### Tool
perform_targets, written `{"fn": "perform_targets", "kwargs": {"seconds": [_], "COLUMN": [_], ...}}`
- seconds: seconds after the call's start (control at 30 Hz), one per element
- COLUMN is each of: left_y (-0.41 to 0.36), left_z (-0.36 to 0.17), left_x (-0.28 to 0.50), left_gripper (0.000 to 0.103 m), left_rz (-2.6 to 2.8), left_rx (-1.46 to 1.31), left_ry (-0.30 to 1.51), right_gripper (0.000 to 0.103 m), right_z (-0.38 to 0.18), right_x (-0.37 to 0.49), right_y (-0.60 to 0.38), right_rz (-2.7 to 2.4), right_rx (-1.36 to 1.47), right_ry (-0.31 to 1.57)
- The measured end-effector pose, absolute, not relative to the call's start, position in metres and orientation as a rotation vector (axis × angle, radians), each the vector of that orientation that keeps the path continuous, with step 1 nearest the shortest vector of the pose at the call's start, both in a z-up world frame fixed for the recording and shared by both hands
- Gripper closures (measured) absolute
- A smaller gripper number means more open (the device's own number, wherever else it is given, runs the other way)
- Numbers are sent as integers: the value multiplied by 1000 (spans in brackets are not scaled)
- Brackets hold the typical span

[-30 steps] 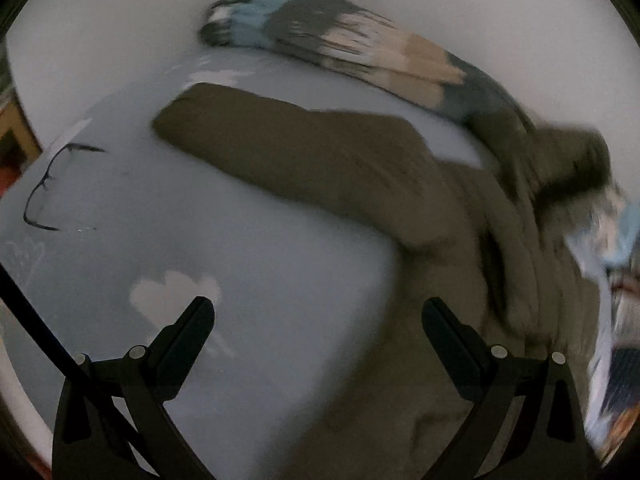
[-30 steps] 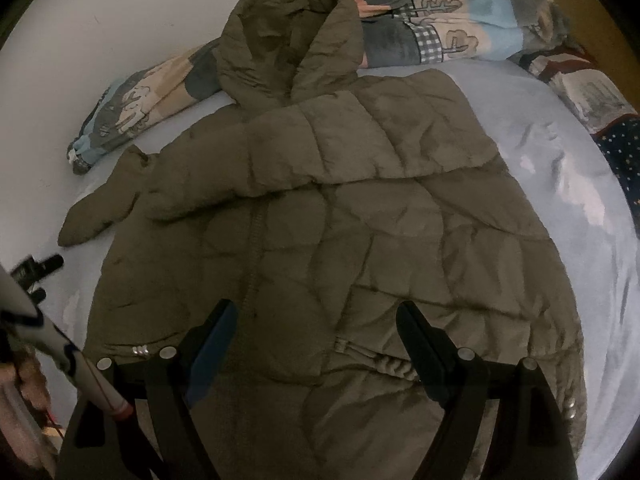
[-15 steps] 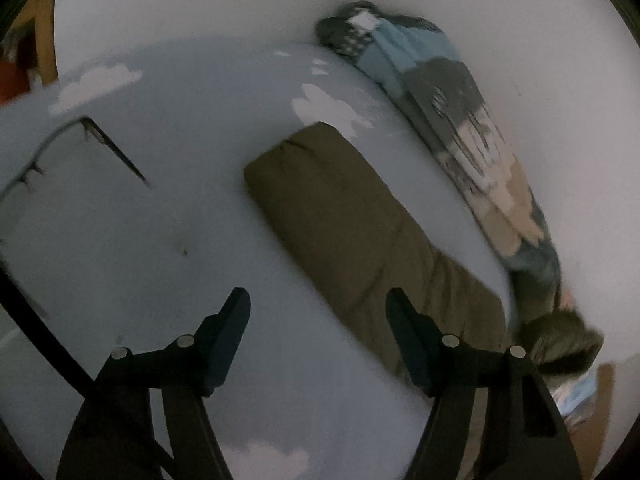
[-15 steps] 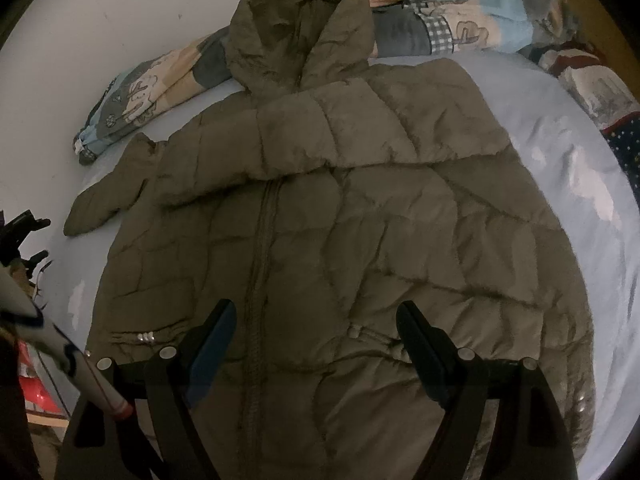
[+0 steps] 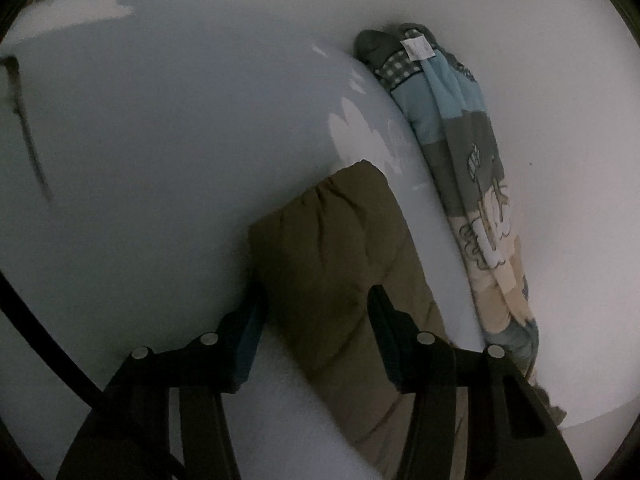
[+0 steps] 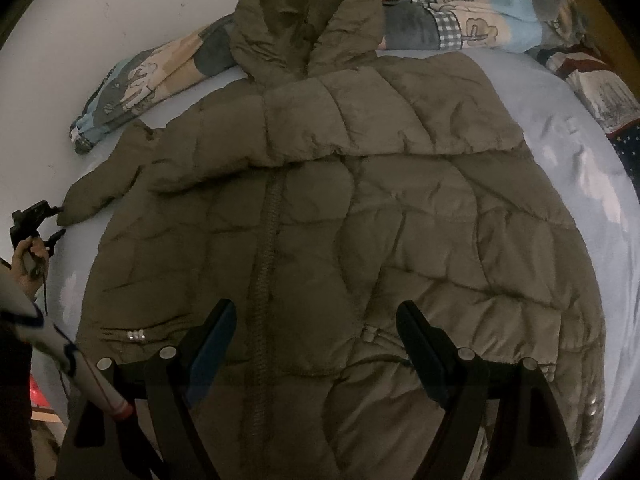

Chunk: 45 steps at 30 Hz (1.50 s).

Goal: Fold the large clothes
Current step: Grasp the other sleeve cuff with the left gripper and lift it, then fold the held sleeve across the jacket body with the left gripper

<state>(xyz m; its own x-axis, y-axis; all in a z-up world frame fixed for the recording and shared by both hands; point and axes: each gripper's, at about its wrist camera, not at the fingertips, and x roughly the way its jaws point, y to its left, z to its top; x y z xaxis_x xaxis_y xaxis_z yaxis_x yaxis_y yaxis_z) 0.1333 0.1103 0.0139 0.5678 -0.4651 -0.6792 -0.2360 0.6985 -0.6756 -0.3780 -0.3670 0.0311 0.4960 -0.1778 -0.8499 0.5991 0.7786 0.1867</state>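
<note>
Fingers (image 5: pixel 256 312) on the left gripper (image 5: pixel 316 308) are spread wide and straddling the cuff end of the sleeve (image 5: pixel 340 248) — one finger on either side of it, not closed on anything yet. Can't tell from the left wrist view whether the pads actually touch the fabric or just sit beside it.

Right gripper (image 6: pixel 316 332) is also spread apart, hanging over the lower front of the jacket (image 6: pixel 360 220) and pinching nothing.

The jacket is an olive puffer lying front-up on the bed (image 6: pixel 592 160), zipper (image 6: pixel 264 248) running straight away from the right gripper toward the hood (image 6: pixel 304 12), which lies at the far edge against a patterned blanket (image 6: pixel 472 24) bunched along the wall. In the right wrist view one sleeve looks folded across the chest already; the other sticks out to the left side, and the left gripper (image 6: pixel 36 220) shows small at its tip.

So the relation that matters — the sleeve's long axis runs from the cuff, just ahead of the left fingers, back under them toward the jacket body. Left hand is clearly the nearer one. Probably the next move is clamping that cuff and carrying it inward across the chest, pulling along the sleeve's length rather than sideways so the puffy fabric doesn't bunch.
</note>
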Motion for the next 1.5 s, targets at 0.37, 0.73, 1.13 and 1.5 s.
{"fn": "perform_targets", "kwargs": {"seconds": [0.37, 0.73, 1.13, 1.5], "left_y": [90, 30, -102, -258], "left_z": [86, 233, 349, 325], "left_x": [111, 34, -82, -185], "left_gripper": [89, 89, 89, 89], "left_rz": [-201, -347, -503, -662], "left_rx": [-703, -573, -415, -218], "left_ry": [897, 784, 712, 784], "right_gripper": [17, 17, 17, 17], "right_z": [30, 61, 94, 113], "right_x": [-380, -426, -486, -540], "right_y": [-382, -418, -456, -487], "right_rz": [-577, -719, -790, -819], "right_rx": [535, 652, 754, 839], "right_ry": [913, 767, 630, 531]}}
